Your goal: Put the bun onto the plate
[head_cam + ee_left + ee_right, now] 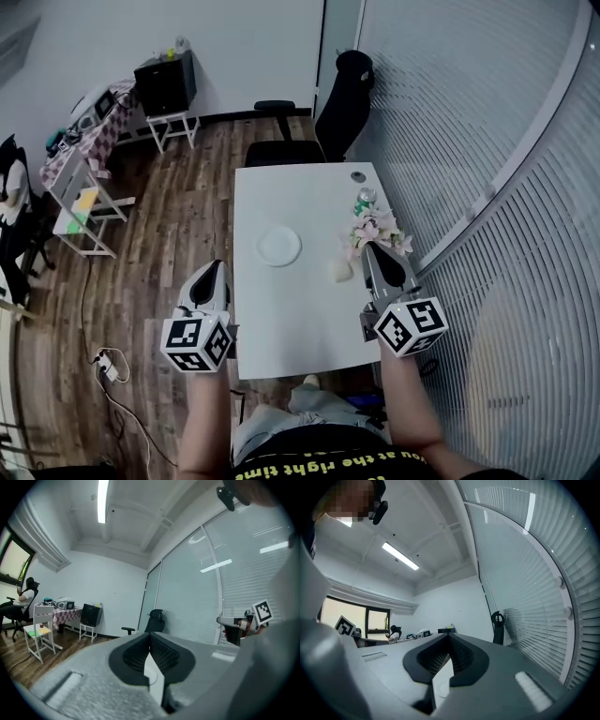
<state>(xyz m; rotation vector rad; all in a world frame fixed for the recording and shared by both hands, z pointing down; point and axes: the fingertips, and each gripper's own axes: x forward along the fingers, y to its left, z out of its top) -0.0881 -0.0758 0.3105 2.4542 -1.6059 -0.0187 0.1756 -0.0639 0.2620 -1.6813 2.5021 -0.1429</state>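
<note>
**Head view: bun (339, 271) lay on the bench (300, 323), not on the plate (279, 246)**

You had the bun resting on the white bench, apart from the plate to its left and just beside the tip of your right tongs (370, 247). Your left tongs (217, 266) hung past the bench's left edge, over the wooden floor (159, 253). Both gripper views showed your tongs clenched with nothing between them. Pink flowers (379, 228) and a can (366, 197) stood beyond the bun.
</note>
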